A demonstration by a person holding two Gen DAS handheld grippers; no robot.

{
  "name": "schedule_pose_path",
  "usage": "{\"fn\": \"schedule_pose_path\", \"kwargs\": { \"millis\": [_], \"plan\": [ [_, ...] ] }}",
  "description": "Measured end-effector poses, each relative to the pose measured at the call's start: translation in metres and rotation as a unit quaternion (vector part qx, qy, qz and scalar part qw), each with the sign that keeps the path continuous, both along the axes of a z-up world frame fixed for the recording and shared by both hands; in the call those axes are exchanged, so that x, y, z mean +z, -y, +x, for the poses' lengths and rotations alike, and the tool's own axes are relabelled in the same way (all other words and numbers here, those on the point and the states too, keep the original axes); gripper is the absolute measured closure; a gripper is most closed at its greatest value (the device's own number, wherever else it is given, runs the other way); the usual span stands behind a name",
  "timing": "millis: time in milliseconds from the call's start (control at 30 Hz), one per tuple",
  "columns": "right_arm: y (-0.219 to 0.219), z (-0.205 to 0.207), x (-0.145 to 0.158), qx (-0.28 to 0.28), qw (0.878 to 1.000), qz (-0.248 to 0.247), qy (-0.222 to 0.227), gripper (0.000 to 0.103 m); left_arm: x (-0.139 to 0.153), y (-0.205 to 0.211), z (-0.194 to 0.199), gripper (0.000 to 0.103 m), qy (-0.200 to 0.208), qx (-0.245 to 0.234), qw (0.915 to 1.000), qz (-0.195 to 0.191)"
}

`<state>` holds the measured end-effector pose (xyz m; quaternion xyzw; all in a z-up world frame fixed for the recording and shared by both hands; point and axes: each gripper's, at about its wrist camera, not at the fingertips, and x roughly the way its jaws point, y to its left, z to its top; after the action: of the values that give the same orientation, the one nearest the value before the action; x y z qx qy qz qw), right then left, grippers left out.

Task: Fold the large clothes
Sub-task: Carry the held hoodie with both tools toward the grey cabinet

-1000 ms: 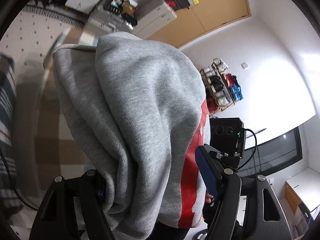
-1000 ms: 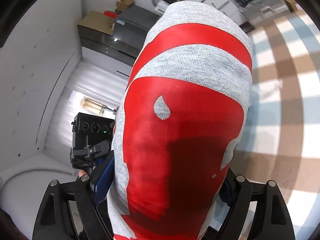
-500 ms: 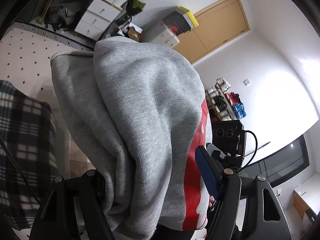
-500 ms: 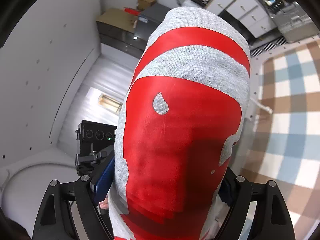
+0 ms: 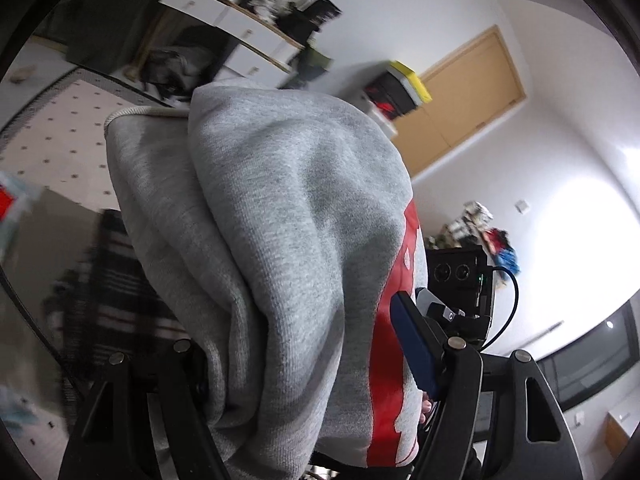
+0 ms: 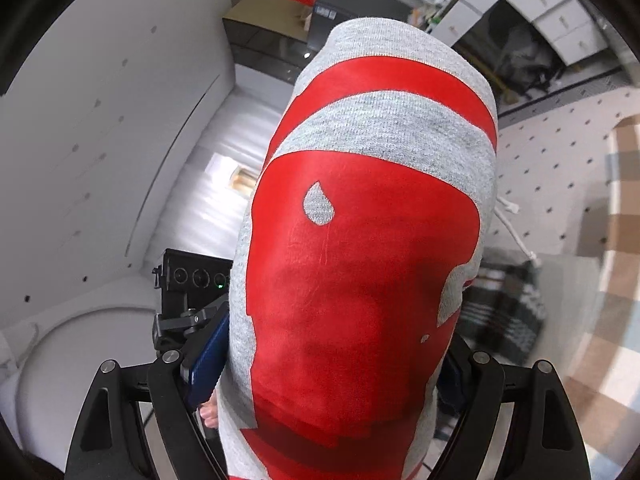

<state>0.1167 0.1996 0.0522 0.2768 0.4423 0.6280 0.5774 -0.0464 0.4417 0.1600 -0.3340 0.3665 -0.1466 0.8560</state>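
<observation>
Both wrist views, a folded grey sweatshirt (image 5: 288, 240) carried clear of any surface. The garment is already a thick multi-layer bundle, so the folding proper appears largely complete; what seems to remain is setting it down, for instance on the checked cloth (image 6: 624, 280) at the right edge of the right wrist view, and squaring its edges. No surface lies under the bundle in either view, so it is judged to be in transit, not resting. The left gripper (image 5: 316, 364) is clamped on the plain grey side of the bundle, its jaws pressed in against the fabric from both flanks; the right gripper (image 6: 332, 364) is likewise clamped on the side bearing the red print (image 6: 360, 280), jaws spread wide by the thickness of the cloth. Each gripper shows beside the bundle in the other's view, so the two hold it close together from one end. The long axis of the bundle runs forward along the fingers, away from each camera; the rounded folded end points toward the white drawer units (image 5: 240, 28) across the room, and a corded hem (image 5: 136, 114) shows at its far left edge. A dark plaid fabric (image 5: 116, 300) lies below, blurred.
</observation>
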Motion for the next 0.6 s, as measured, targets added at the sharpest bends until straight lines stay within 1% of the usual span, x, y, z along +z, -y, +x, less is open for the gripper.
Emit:
{"fn": "schedule_pose_path", "kwargs": {
  "millis": [33,100,133,200,267,300,333,367,400,433,467,533,567,600],
  "plan": [
    [-0.008,-0.001,-0.003,0.005,1.000,0.005,-0.006,0.016,-0.005,-0.007,-0.001,0.035,-0.004,0.009,1.0000,0.001],
    [-0.030,-0.003,-0.026,0.020,0.999,0.009,-0.031,0.016,-0.019,-0.018,-0.002,0.035,-0.021,0.022,0.9995,0.005],
    [-0.038,-0.004,-0.039,0.025,0.999,0.006,-0.040,0.016,-0.032,-0.025,-0.002,0.035,-0.033,0.028,0.9991,0.001],
    [-0.054,-0.008,-0.071,0.040,0.998,-0.013,-0.056,0.016,-0.069,-0.037,0.001,0.035,-0.062,0.034,0.9974,-0.006],
    [-0.071,-0.010,-0.118,0.048,0.994,-0.068,-0.076,0.016,-0.129,-0.051,0.007,0.035,-0.111,0.051,0.9922,-0.026],
    [-0.075,-0.010,-0.136,0.044,0.992,-0.090,-0.082,0.016,-0.152,-0.057,0.008,0.035,-0.128,0.057,0.9893,-0.040],
    [-0.076,-0.010,-0.155,0.038,0.989,-0.107,-0.091,0.016,-0.180,-0.067,0.007,0.035,-0.141,0.068,0.9852,-0.069],
    [-0.074,-0.008,-0.164,0.035,0.989,-0.102,-0.097,0.016,-0.195,-0.074,0.005,0.035,-0.141,0.072,0.9828,-0.096],
    [-0.071,-0.006,-0.166,0.037,0.990,-0.089,-0.099,0.015,-0.205,-0.081,0.003,0.035,-0.131,0.069,0.9803,-0.131],
    [-0.070,-0.005,-0.163,0.043,0.990,-0.090,-0.097,0.013,-0.207,-0.085,0.001,0.035,-0.124,0.066,0.9796,-0.144],
    [-0.070,-0.004,-0.160,0.046,0.990,-0.100,-0.088,0.012,-0.205,-0.088,-0.003,0.035,-0.113,0.071,0.9805,-0.144],
    [-0.069,-0.006,-0.155,0.048,0.989,-0.124,-0.062,0.009,-0.197,-0.092,-0.008,0.035,-0.097,0.080,0.9833,-0.131],
    [-0.069,-0.006,-0.153,0.050,0.988,-0.134,-0.056,0.009,-0.191,-0.093,-0.011,0.035,-0.091,0.087,0.9835,-0.130],
    [-0.070,-0.007,-0.152,0.048,0.987,-0.143,-0.055,0.006,-0.184,-0.093,-0.016,0.035,-0.084,0.096,0.9835,-0.128]
  ]
}}
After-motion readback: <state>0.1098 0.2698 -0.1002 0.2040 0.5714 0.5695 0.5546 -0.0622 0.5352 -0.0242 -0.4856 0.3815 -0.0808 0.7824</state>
